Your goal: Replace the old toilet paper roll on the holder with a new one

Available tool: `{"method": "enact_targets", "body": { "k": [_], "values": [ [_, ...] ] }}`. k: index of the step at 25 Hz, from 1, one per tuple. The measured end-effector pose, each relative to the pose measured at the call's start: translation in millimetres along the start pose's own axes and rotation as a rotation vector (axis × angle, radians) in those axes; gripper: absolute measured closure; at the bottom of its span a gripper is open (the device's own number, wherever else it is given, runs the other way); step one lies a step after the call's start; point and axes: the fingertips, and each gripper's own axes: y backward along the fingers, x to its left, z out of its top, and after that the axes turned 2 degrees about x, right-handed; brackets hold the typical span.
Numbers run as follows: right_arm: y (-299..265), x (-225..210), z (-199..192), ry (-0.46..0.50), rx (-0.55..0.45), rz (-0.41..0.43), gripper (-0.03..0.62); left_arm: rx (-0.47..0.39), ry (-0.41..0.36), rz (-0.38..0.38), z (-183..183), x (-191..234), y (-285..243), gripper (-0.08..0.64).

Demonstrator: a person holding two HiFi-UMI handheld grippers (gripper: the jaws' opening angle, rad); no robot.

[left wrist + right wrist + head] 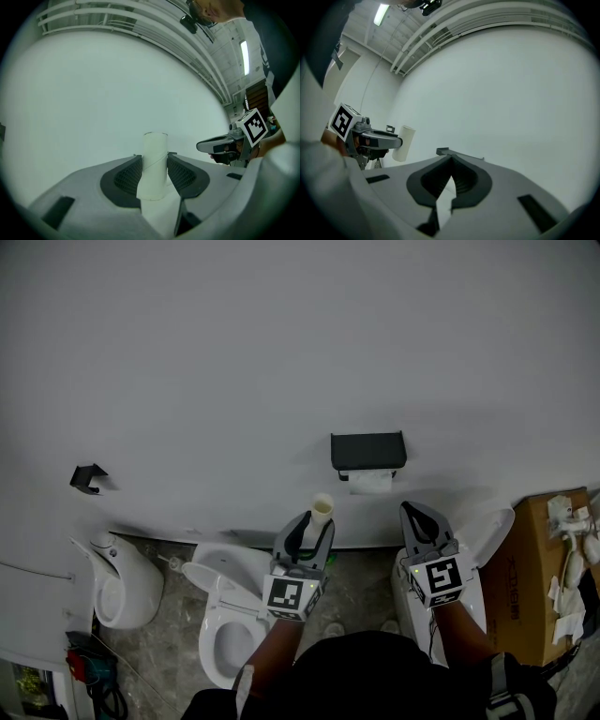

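Observation:
A black toilet paper holder (367,452) is fixed to the white wall, and a short white piece of paper (371,484) hangs under its cover. My left gripper (313,523) is shut on an empty cardboard tube (322,509), which stands upright between the pads (153,161) and rises above the fingertips (132,174). It sits below and left of the holder. My right gripper (411,512) is shut with nothing in it, just under the holder's right end. In the right gripper view the jaws (450,163) meet, and the tube (404,142) shows off to the left.
A white toilet (228,626) with its seat up stands below the left gripper. A second white fixture (124,585) is at the far left, under a black wall hook (87,477). A cardboard box (548,582) with white items stands at the right, beside a white lid (486,538).

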Motion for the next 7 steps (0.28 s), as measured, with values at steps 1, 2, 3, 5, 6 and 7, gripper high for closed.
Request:
{"method": "enact_targets", "body": {
  "k": [1,2,3,5,6,7],
  "values": [
    [-0.4,0.3,-1.3,0.003,0.001,-0.001,0.592,-0.007,-0.004,0.001,2.4,0.3,1.0,0.394],
    [-0.6,0.6,-2.9,0.005,0.002,-0.002,0.592,-0.013,-0.009,0.003,4.1,0.8,2.2,0.394],
    [-0.8,0.7,-4.1,0.006,0.003,-0.003,0.592,-0.015,-0.013,0.005,4.7,1.5,3.2,0.394],
    [-1.5,0.5,-5.4,0.010,0.005,-0.003,0.592,-0.008,-0.015,0.014,3.7,3.7,4.4,0.394],
    [-1.9,0.5,-6.0,0.013,0.006,-0.002,0.592,0.000,-0.013,0.021,2.3,5.0,4.9,0.394],
    [-2.3,0.4,-6.5,0.016,0.007,-0.001,0.592,0.009,-0.011,0.028,0.8,6.4,5.4,0.394]
  ]
}}
